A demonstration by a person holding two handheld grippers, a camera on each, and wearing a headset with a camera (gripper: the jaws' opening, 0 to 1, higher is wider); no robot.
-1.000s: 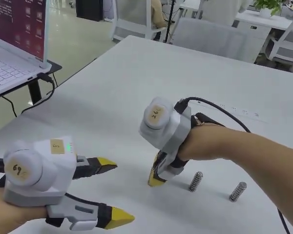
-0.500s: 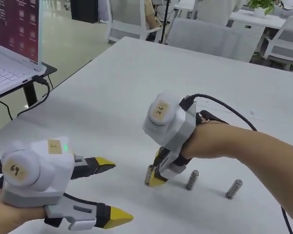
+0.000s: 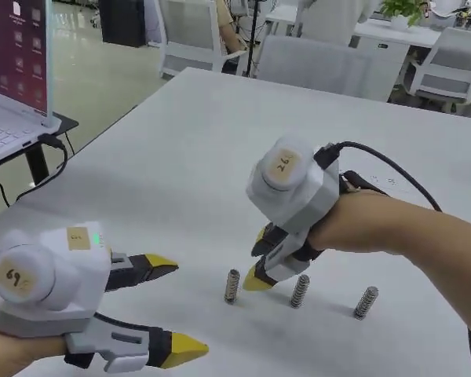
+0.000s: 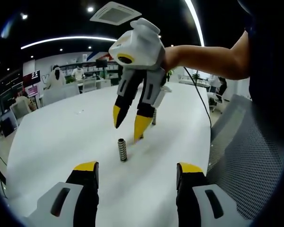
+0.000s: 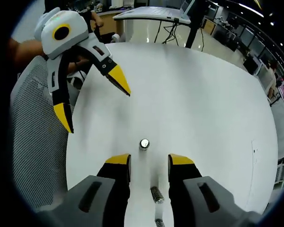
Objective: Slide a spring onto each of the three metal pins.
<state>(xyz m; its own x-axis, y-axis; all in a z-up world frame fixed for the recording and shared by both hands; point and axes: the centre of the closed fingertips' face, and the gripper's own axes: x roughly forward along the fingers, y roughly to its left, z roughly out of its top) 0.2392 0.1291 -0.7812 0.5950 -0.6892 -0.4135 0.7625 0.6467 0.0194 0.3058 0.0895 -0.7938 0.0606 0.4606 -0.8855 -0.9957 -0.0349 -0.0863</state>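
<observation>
Looks basically done: three grey metal coil springs (image 3: pixel 300 290) upright, presumably over pins, white-and-yellow right gripper (image 3: pixel 261 259) part-open, empty, at their 12 o'clock, matching left gripper (image 3: pixel 177 305) wide open, empty, at 8 o'clock.

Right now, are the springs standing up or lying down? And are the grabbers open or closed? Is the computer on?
left spring: standing upright on the table, nothing gripping it
middle spring: upright, free
right spring: upright, free
right gripper: open, empty, tips pointing down beside the left spring
left gripper: open, empty
laptop: lid open, screen lit
</observation>
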